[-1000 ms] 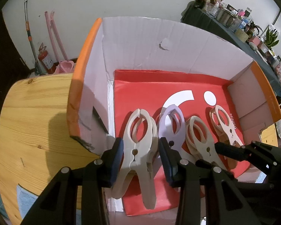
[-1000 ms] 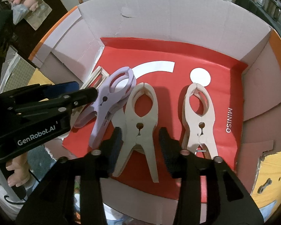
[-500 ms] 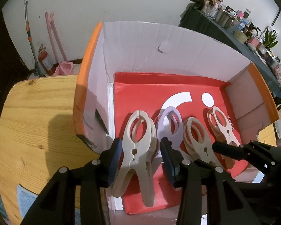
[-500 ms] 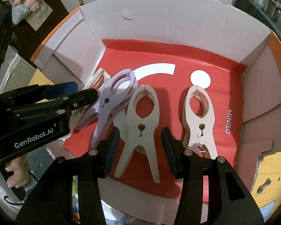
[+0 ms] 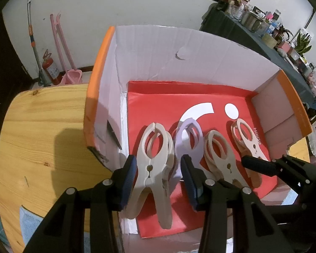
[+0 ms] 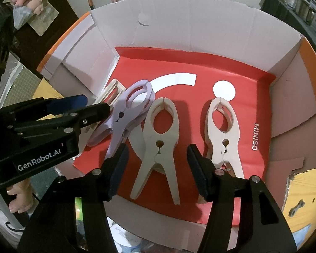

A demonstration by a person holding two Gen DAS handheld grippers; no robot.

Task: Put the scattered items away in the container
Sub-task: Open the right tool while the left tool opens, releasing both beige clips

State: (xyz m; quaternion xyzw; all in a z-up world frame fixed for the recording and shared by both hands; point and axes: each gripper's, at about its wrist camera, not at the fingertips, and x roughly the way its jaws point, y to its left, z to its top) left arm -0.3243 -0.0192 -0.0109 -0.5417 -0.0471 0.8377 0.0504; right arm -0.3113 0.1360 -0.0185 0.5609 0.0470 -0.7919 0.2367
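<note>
- The task's things are big plastic clothes pegs, each with an oval loop at the nose and two splayed legs, lying flat on the red floor of the cardboard box [image 5: 149, 48].
- In the left wrist view there are four in a row: a cream peg [image 5: 155, 158] at about 6 o'clock of the box floor, a lilac peg [image 5: 189, 137] just beside it, a beige peg [image 5: 219, 154] next, and a pale pink peg [image 5: 246, 139] toward 4 o'clock by the word MINISO.
- The left gripper [image 5: 158, 181] straddles the cream peg – its blue-padded fingers stand either side of the peg's waist with a gap showing on each side, so it has hold of nothing.
- In the right wrist view the right gripper [image 6: 158, 170] sits over the beige peg [image 6: 160, 143]; its jaws are opening, the peg lies between them and the pads are clear of it.
- The lilac peg [image 6: 128, 109] lies tilted at 10 o'clock of the beige one, the pink peg [image 6: 223, 135] at 3 o'clock, apart from it.
- The box has white inner walls, orange edges and a red sheet with a white arc and dot.
- It rests on a round, pale wooden table [image 5: 42, 139].
- Behind, at 10 o'clock – a white wall with a fire extinguisher [image 5: 50, 67] and a pink dustpan [image 5: 71, 76]; a cluttered dark shelf [image 5: 263, 31] at 2 o'clock.
</note>
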